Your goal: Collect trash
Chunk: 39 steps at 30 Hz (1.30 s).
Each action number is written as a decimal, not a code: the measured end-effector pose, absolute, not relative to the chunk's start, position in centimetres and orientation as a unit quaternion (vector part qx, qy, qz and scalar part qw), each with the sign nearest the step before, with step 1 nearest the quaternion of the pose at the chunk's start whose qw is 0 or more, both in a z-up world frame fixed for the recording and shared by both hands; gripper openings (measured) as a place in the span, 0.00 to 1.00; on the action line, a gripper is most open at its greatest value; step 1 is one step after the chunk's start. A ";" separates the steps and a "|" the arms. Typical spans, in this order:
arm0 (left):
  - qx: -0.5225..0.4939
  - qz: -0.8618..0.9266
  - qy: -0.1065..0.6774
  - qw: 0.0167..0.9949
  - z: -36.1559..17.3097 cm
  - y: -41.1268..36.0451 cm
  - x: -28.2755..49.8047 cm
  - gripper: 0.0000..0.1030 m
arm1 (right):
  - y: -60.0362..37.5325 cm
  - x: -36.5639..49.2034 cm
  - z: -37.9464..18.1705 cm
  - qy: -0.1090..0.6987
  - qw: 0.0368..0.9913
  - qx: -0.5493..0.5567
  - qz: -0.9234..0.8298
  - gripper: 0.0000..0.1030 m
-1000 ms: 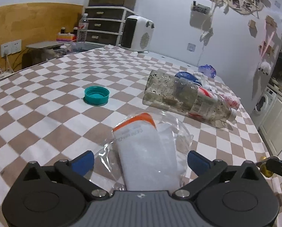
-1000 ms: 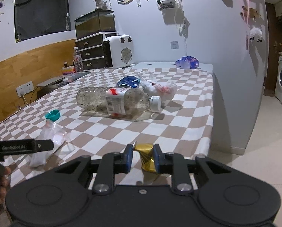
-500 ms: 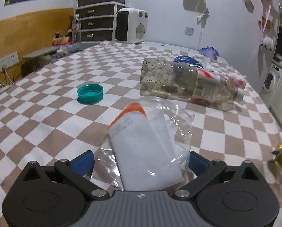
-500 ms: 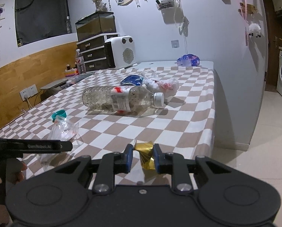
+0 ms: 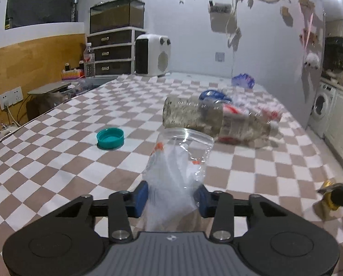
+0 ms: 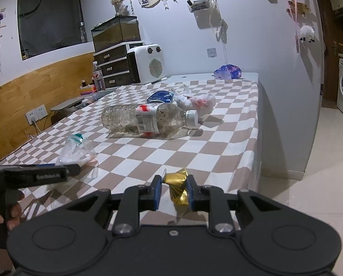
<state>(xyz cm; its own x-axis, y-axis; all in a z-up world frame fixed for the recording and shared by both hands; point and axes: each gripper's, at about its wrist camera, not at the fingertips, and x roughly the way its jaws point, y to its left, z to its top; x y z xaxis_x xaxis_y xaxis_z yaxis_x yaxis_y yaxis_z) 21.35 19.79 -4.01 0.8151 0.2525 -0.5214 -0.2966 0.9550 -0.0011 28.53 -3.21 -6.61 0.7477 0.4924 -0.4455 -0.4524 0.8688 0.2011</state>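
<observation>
A clear plastic cup [image 5: 178, 161] with a white packet inside sits between the blue pads of my left gripper [image 5: 171, 195]. The jaws are closing, and the pads press into its crumpled sides. In the right wrist view the cup [image 6: 77, 151] tilts up off the checkered cloth. My right gripper [image 6: 173, 192] is shut on a crumpled gold foil wrapper [image 6: 179, 184] near the table's front corner. The wrapper [image 5: 328, 184] also shows at the right edge of the left wrist view. A dirty clear bottle [image 5: 217, 119] lies on its side mid-table, with a teal lid [image 5: 110, 138] to its left.
Beyond the bottle [image 6: 143, 119] lie a blue wrapper [image 6: 160, 96] and a knotted plastic bag of scraps [image 6: 194, 101]. A white heater [image 6: 146, 63], drawers and a purple bag [image 6: 228, 71] stand at the far end. The table's right edge [image 6: 256, 138] drops to the floor.
My left jaws have gone from wide to pinched on the cup, which is squeezed narrower and raised. The right gripper keeps still with the gold wrapper.
</observation>
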 end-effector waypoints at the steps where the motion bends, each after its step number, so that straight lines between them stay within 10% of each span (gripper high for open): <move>1: -0.044 0.143 0.262 0.953 -3.7 19.7 21.0 0.38 | -3.3 28.5 -6.6 0.249 0.934 0.041 0.252 0.23; 39: -0.086 -0.005 0.207 0.975 -0.4 4.9 14.0 0.27 | -16.1 19.4 -4.1 0.189 0.959 0.084 0.192 0.22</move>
